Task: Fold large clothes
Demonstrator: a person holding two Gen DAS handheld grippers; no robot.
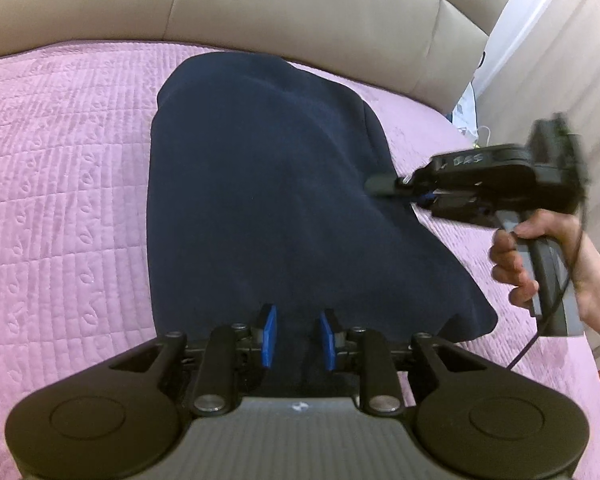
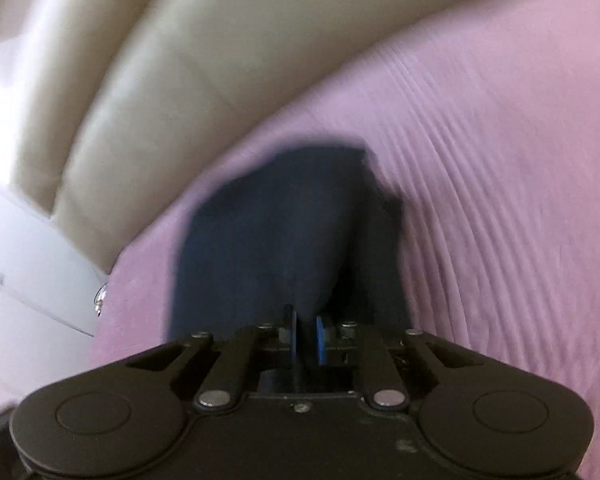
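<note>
One dark navy garment [image 1: 268,200], folded into a long panel, lies flat on the bed, running from just in front of the left tongs toward the headboard. One pink quilted bedspread [image 1: 60,184] covers the whole bed beneath it. One beige padded headboard [image 1: 300,4], in several upholstered panels, stands along the far edge of the bed.

Two sets of tongs. Left tongs [image 1: 297,338]: blue pads [image 1: 269,334] stand a narrow gap apart over the garment's near end; whether they pinch the cloth cannot be told. Right tongs [image 1: 380,185]: held by one hand [image 1: 516,268] on the grip, reaching in from the right side, tips at the garment's right edge. In the right wrist view the right tongs [image 2: 307,338] are drawn together, with dark cloth directly ahead of them; blur leaves it unclear whether any cloth is caught between them.

Edges: the garment's left edge runs straight; its right edge curves outward to a rounded corner near the hand. Its far end stops short of the headboard.

Open room: a broad stretch of bare bedspread to the garment's left, a narrower strip to its right, and a band beyond its far end.
</note>
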